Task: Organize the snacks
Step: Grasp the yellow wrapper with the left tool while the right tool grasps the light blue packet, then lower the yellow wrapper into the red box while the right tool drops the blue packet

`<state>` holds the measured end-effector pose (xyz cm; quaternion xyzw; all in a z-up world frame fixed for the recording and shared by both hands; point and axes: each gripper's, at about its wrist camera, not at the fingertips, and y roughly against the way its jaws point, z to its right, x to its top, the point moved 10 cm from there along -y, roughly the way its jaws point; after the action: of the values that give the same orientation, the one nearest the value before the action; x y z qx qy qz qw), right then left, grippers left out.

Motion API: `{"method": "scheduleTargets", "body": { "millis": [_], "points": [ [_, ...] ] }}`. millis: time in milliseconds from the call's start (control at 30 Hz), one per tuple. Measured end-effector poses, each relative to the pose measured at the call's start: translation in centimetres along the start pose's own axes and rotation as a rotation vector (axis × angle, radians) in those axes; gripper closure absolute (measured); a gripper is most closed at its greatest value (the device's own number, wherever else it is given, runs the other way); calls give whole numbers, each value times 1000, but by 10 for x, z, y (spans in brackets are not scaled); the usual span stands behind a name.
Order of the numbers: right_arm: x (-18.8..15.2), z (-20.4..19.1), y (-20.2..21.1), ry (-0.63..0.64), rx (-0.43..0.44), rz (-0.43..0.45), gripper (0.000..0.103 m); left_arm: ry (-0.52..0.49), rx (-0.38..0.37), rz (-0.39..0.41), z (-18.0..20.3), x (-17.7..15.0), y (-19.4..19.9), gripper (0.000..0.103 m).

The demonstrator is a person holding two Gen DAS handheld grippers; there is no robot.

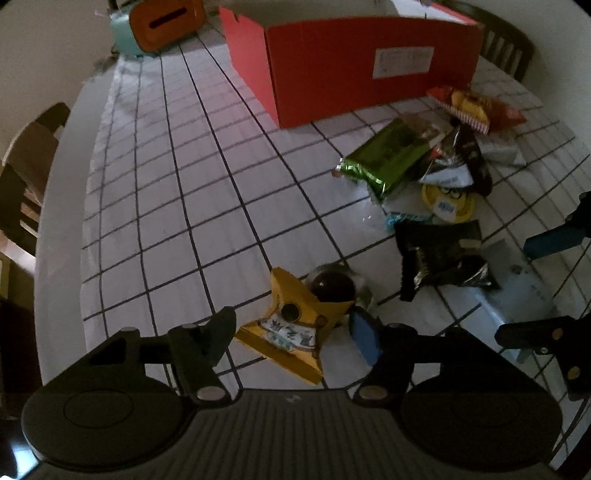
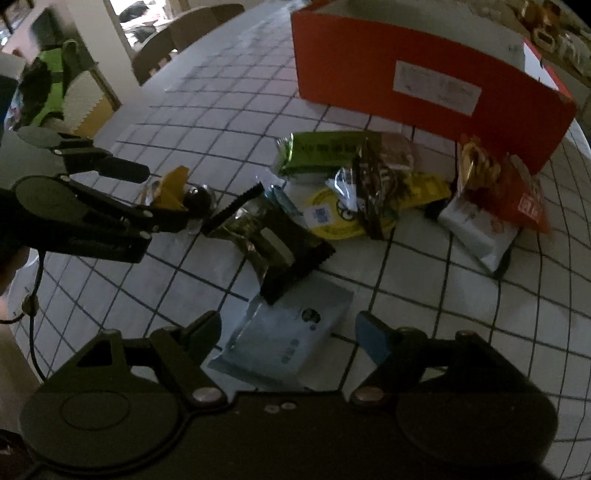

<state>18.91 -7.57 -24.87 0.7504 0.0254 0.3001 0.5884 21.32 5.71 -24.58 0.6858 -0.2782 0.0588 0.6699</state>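
Round table (image 1: pixel 66 192), white cloth with dark grid (image 1: pixel 177 177); rim curves off left, chairs (image 1: pixel 26 162) close against it. Left half of cloth bare, open room up to the red box (image 1: pixel 369 74) at the far side. Orange-and-teal tissue holder (image 1: pixel 159 29) beyond it, near the far rim.

Left gripper (image 1: pixel 295 332): jaws part open, straddling a yellow snack packet (image 1: pixel 291 325); pads not seen pressing. Dark round sweet (image 1: pixel 330 286) touching packet's far end.

Right gripper (image 2: pixel 291 336): jaws wide, over a pale blue packet (image 2: pixel 291 339), no contact visible.

Snack pile between grippers and box: black wrapper (image 2: pixel 273 240), green foil pack (image 1: pixel 384 162), yellow round lid (image 1: pixel 448 203), red chip bag (image 1: pixel 476 107).
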Motion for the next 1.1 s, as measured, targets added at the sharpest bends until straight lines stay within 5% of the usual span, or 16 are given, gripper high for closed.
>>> {"method": "scheduleTargets", "body": {
  "millis": [133, 200, 433, 1100],
  "points": [
    [-4, 2, -4, 3, -25, -1, 28, 20, -18, 2, -2, 3, -1, 41],
    [-4, 2, -4, 13, -39, 10, 30, 38, -33, 8, 0, 3, -1, 51],
    [-9, 3, 3, 67, -74, 40, 57, 113, -24, 29, 3, -2, 5, 62],
    [-12, 10, 39, 32, -66, 120, 57, 301, -26, 63, 13, -33, 37, 67]
  ]
}}
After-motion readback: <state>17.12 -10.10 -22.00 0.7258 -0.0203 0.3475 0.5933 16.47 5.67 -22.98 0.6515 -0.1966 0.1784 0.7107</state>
